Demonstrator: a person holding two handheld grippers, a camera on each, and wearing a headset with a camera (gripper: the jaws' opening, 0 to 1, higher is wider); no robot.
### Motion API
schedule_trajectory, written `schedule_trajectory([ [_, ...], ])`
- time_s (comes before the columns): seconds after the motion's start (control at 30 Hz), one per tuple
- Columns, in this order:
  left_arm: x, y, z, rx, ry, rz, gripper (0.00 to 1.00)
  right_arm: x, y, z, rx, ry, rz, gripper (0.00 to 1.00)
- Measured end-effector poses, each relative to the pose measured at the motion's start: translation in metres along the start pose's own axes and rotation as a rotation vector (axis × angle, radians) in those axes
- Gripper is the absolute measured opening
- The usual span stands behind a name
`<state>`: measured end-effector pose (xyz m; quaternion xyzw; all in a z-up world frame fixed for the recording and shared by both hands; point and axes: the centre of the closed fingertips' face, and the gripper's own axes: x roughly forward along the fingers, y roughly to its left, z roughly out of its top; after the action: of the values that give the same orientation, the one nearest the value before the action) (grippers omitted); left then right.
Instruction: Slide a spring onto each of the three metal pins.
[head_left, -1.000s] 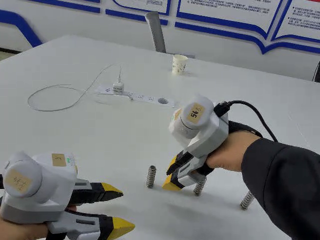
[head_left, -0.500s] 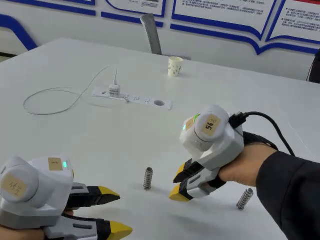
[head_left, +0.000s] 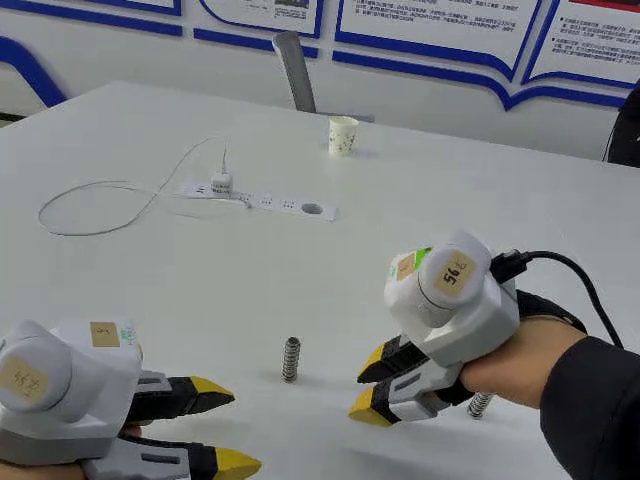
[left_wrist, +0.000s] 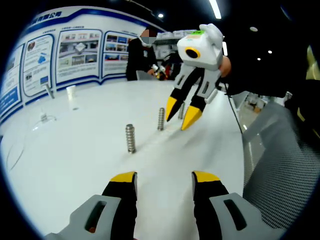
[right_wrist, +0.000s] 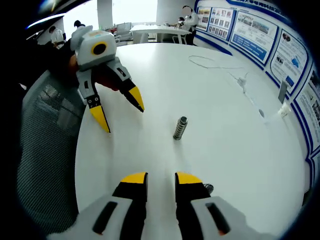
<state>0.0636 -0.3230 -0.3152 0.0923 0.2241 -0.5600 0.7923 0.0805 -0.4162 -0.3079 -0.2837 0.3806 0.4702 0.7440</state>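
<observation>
In the head view your left tongs (head_left: 225, 430) sit low at the near edge of the white surface (head_left: 200, 280), jaws spread wide with nothing between them. Your right tongs (head_left: 368, 390) point down toward the surface, jaws parted and empty. The near spring (head_left: 291, 359) stands upright between the two tongs, and the far spring (head_left: 481, 404) peeks out from behind the right tongs. Over to the left gripper view: left tongs (left_wrist: 165, 177) wide open, near spring (left_wrist: 130, 138) ahead, middle spring (left_wrist: 161, 119) beyond it, just beside the right tongs (left_wrist: 182, 112). Right gripper view now: right tongs (right_wrist: 161, 178) show a narrow gap and hold nothing, near spring (right_wrist: 180, 128) stands ahead, left tongs (right_wrist: 119, 110) gape beyond.
</observation>
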Motion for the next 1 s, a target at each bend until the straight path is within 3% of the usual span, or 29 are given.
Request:
schedule_trajectory([
  [0.37,-0.001,0.002,0.001,-0.002,-0.005,0.005,0.45,-0.008,0.008,-0.008,0.054,-0.045,-0.022,0.23],
  [1.0,-0.001,0.0,0.0,-0.004,-0.003,-0.001,0.45,-0.029,0.006,-0.036,0.22,-0.134,-0.095,0.23],
])
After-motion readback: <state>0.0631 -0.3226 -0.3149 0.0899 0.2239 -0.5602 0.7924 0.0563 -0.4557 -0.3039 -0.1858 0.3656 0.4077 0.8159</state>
